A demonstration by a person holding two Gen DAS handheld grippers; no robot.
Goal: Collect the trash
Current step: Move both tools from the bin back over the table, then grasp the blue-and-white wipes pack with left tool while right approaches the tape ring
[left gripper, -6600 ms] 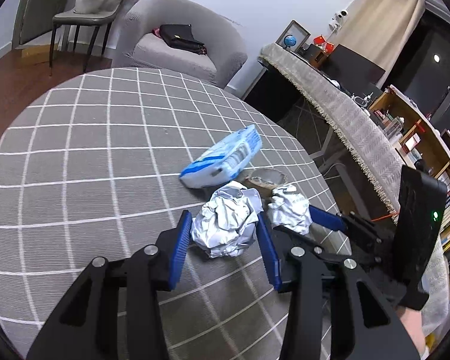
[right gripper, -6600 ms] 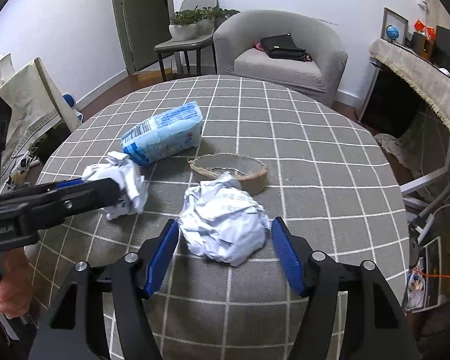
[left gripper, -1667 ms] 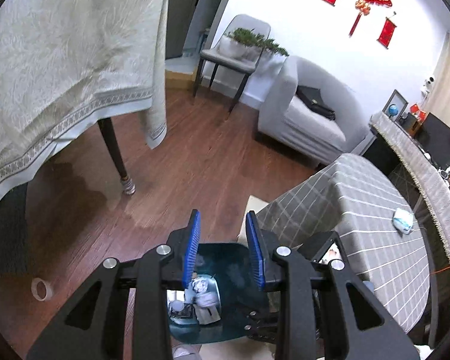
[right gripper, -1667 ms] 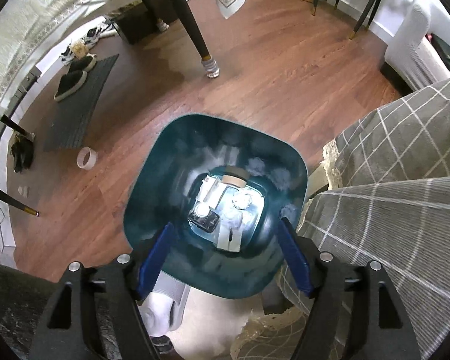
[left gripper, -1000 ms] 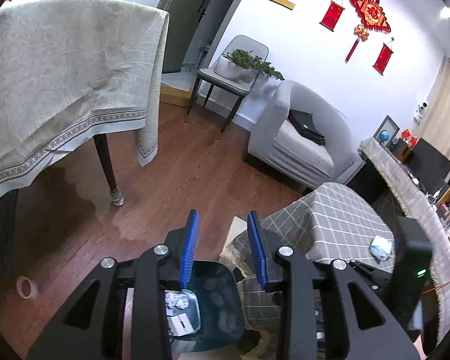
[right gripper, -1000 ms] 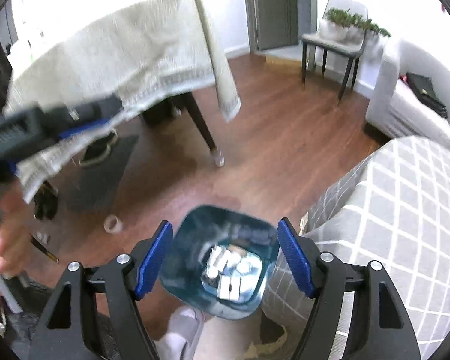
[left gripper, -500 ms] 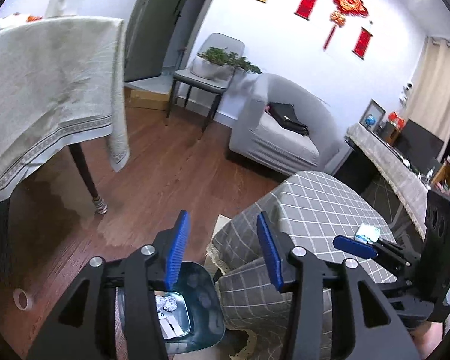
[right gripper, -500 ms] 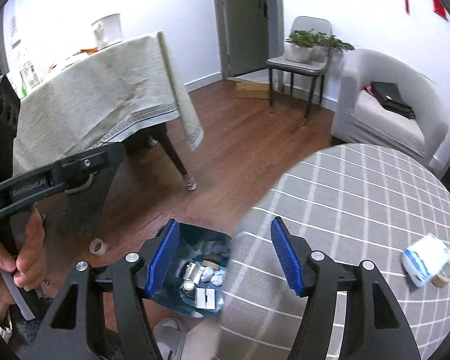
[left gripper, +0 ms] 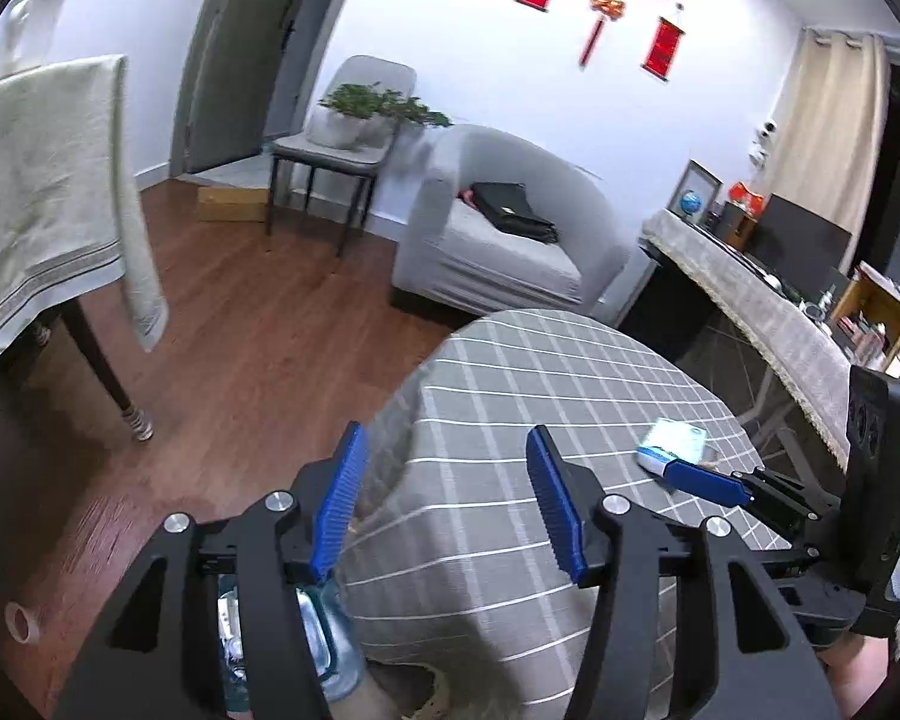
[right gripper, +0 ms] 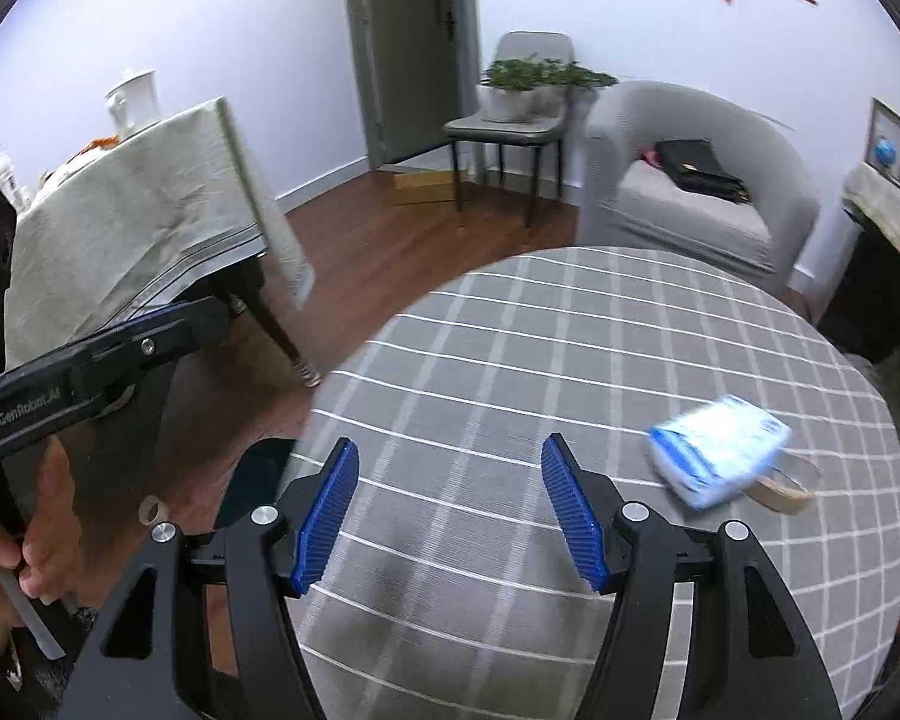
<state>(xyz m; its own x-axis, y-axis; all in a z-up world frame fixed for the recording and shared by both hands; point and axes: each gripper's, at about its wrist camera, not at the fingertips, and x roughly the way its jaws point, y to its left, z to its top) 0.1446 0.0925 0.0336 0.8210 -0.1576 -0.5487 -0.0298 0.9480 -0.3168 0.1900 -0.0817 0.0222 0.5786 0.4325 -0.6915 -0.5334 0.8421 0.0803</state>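
Both grippers are hovering above the round table (right gripper: 570, 372) with the grey checked cloth. The left gripper (left gripper: 444, 501) is standing with its blue pads spread wide apart and nothing between them; it is sitting over the table's near left edge in the lower centre of the left view. The right gripper (right gripper: 450, 510) is likewise gaping, holding nothing, in the lower centre of the right view.

The blue and white packet (right gripper: 720, 450) is lying on the cloth at the right of the right view, its lower right end overlapping a tan tape ring (right gripper: 786, 489). In the left view the packet (left gripper: 672, 447) is showing at the right, just beyond the right gripper's blue fingertip (left gripper: 705, 483).

The teal trash bin (left gripper: 330, 642) is standing on the floor at the lower left of the left view, partly hidden by the gripper frame, with pale scraps inside.
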